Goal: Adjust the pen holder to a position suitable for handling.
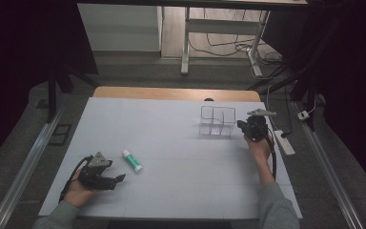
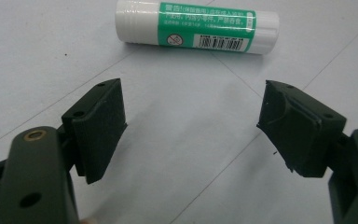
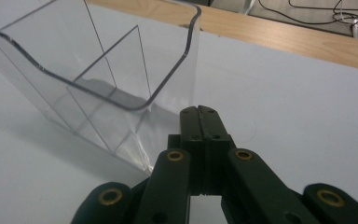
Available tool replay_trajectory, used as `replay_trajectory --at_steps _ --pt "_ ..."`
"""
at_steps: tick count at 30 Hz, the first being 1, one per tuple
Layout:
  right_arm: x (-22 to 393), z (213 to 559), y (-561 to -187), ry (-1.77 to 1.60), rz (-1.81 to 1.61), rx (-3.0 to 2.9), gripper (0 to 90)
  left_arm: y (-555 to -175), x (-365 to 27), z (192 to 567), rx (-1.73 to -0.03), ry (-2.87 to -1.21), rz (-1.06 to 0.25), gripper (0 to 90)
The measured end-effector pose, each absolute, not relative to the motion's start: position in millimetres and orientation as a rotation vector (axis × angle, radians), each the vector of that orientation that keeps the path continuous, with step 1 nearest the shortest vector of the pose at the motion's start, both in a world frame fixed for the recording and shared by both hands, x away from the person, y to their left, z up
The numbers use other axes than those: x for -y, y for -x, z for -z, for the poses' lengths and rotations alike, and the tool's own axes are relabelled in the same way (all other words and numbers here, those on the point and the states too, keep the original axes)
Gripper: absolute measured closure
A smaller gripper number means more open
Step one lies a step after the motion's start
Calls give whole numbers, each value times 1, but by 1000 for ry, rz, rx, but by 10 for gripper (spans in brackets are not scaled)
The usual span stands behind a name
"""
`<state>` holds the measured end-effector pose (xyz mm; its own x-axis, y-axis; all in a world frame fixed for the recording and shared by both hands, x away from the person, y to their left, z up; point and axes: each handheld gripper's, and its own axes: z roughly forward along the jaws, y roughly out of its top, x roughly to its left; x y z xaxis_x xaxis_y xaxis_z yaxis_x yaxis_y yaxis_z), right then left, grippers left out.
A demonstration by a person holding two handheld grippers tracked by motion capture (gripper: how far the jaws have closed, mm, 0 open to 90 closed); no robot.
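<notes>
Where the white sheet covers the tabletop (image 1: pixel 181 143), the items stand as follows.

Glue stick (image 1: pixel 132 160): white tube with a green label, lying on its side on the near-left part of the sheet, just ahead of the left tongs (image 1: pixel 119 179). In the left gripper view the glue stick (image 2: pixel 197 26) lies crosswise beyond the spread jaws, apart from both; the lie suits a pinch across its barrel, by judgement.

Left tongs (image 2: pixel 193 126): spread wide, empty, low over the sheet.

Clear divided organiser (image 1: pixel 218 121): upright at the far right, open compartments upward, presumably the receiving place.

Right tongs (image 3: pixel 200 112): pressed together, holding nothing, tips just beside the organiser's near corner (image 3: pixel 168 107); contact cannot be told.

Open room: bare sheet lies between stick and organiser. Edges: the organiser stands near the sheet's right edge and back wooden strip (image 1: pixel 176 93).
</notes>
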<state>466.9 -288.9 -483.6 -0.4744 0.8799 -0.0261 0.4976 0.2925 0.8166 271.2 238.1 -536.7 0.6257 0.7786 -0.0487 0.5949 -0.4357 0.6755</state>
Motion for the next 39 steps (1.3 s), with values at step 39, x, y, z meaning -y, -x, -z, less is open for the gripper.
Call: replay_trajectory --at_steps 39 --pt "276 492 -480 -1205 -1094 -2134 885 -271 -237 538 -1067 -2191 -359 222"
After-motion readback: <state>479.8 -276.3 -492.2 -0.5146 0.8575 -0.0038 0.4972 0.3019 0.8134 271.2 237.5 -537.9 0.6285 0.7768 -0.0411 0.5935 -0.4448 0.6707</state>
